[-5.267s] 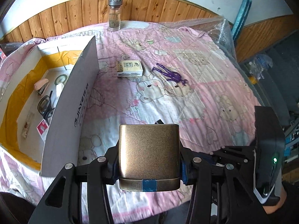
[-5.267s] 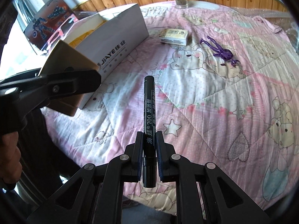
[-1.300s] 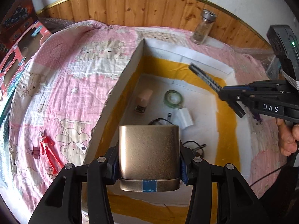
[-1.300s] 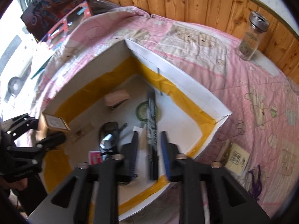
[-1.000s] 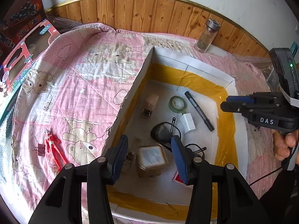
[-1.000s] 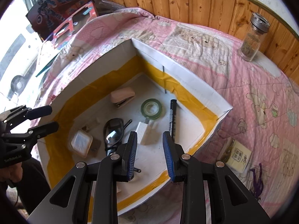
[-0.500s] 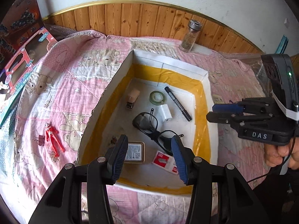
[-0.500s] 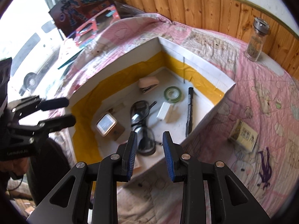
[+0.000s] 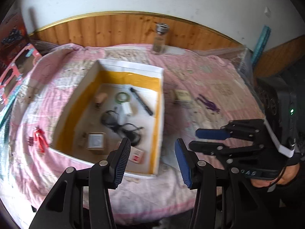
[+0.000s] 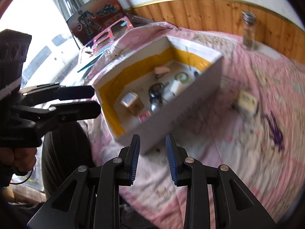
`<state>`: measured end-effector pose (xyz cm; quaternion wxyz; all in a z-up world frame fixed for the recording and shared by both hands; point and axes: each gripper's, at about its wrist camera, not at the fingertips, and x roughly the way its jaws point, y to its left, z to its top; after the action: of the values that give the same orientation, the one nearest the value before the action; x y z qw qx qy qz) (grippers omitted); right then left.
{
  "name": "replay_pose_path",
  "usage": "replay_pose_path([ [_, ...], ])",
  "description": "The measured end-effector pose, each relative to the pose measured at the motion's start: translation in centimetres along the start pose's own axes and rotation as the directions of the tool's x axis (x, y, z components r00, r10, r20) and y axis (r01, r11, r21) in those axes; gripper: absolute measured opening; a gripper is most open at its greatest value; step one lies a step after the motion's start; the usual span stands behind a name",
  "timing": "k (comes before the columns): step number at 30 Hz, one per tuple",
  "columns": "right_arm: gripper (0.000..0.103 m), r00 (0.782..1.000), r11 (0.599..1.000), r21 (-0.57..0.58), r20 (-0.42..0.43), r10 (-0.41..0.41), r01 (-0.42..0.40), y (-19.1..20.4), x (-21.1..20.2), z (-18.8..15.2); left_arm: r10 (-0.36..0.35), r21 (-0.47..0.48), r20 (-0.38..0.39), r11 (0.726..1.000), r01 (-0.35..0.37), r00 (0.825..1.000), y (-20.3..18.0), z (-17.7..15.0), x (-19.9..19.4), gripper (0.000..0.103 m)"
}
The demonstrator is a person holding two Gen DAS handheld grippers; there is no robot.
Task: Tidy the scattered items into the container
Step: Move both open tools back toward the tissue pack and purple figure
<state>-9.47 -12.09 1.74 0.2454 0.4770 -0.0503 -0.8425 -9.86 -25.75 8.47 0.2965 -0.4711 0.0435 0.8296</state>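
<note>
A little while ago the left claw (image 9: 151,160) held a gold tin and the right claw (image 10: 152,157) held a black pen. Now both claws are open and hold nothing. They have pulled back from the box (image 9: 161,103). The tin (image 9: 95,140) and the pen (image 9: 142,101) lie inside the box with the glasses (image 9: 118,122), the green tape roll (image 9: 123,96), a white block (image 9: 127,109) and a red card (image 9: 136,155).

The box sits on a pink quilt (image 9: 190,181). Some things are not in it yet. A small yellow packet (image 10: 247,101) lies on the quilt just past the right wall of the box. A purple toy figure (image 10: 275,128) lies a bit further right, and it points its long side away from the camera. Both are ahead and to the right of the right claw, so I think the right claw is nearer to them. Nothing sits between that claw and the packet, only soft quilt. The pictures are blurry there, so small parts are hard to see.

On the other side, a red toy figure (image 9: 40,137) lies on the quilt near the left wall of the box. The left claw is nearer to that one.

A glass jar (image 9: 160,39) stands far back by the wood wall. A toy package (image 10: 99,17) leans there too.
</note>
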Motion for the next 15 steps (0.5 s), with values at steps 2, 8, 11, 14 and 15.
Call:
replay_pose_path([
  [2, 0.031, 1.000, 0.999, 0.046, 0.009, -0.012, 0.011, -1.9, -0.9, -1.8, -0.036, 0.016, -0.016, 0.999, 0.037, 0.999, -2.3, 0.0, 0.8, 0.050],
  [8, 0.032, 0.996, 0.972, 0.223, 0.031, -0.087, 0.078, -9.9, -3.1, -5.1, -0.100, 0.053, -0.064, 0.993, 0.103, 0.993, -8.1, 2.2, 5.2, 0.054],
  [11, 0.032, 0.991, 0.955, 0.277, 0.043, -0.125, 0.108, -13.6, -3.8, -5.2, -0.081, 0.090, -0.077, 0.992, 0.088, 0.994, -10.5, 4.2, 8.6, 0.057],
  [14, 0.037, 0.985, 0.944, 0.297, 0.055, -0.166, 0.142, -17.0, -4.1, -4.6, -0.040, 0.113, -0.077, 0.992, 0.048, 0.996, -11.7, 6.3, 12.6, 0.057],
  [15, 0.040, 0.981, 0.942, 0.297, 0.056, -0.183, 0.159, -18.0, -4.1, -4.3, -0.038, 0.112, -0.085, 0.993, 0.047, 0.996, -11.9, 7.0, 14.2, 0.058],
])
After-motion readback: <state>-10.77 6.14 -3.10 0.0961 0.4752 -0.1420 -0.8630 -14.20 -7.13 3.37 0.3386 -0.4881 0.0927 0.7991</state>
